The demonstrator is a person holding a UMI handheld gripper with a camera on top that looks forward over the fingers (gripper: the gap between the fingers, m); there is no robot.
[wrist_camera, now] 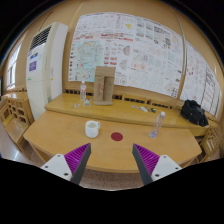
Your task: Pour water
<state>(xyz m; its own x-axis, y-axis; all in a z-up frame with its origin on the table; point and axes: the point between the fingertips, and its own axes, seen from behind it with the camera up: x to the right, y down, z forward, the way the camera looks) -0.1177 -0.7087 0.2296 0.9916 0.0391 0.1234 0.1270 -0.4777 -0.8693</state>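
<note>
A clear plastic water bottle (156, 124) stands upright on the wooden table (60, 140), beyond my right finger. A white cup (92, 129) stands on the table ahead of my left finger. A small red round lid or coaster (117, 136) lies between them. My gripper (113, 161) is open and empty, held back from the table's near edge, with its purple pads (76, 157) wide apart. Nothing is between the fingers.
A second table (140, 106) behind holds a wooden block stand (103, 87) and another small bottle (83, 93). A dark bag (194, 113) lies at its right end. A white air conditioner (45, 65) stands at the left. Posters cover the wall.
</note>
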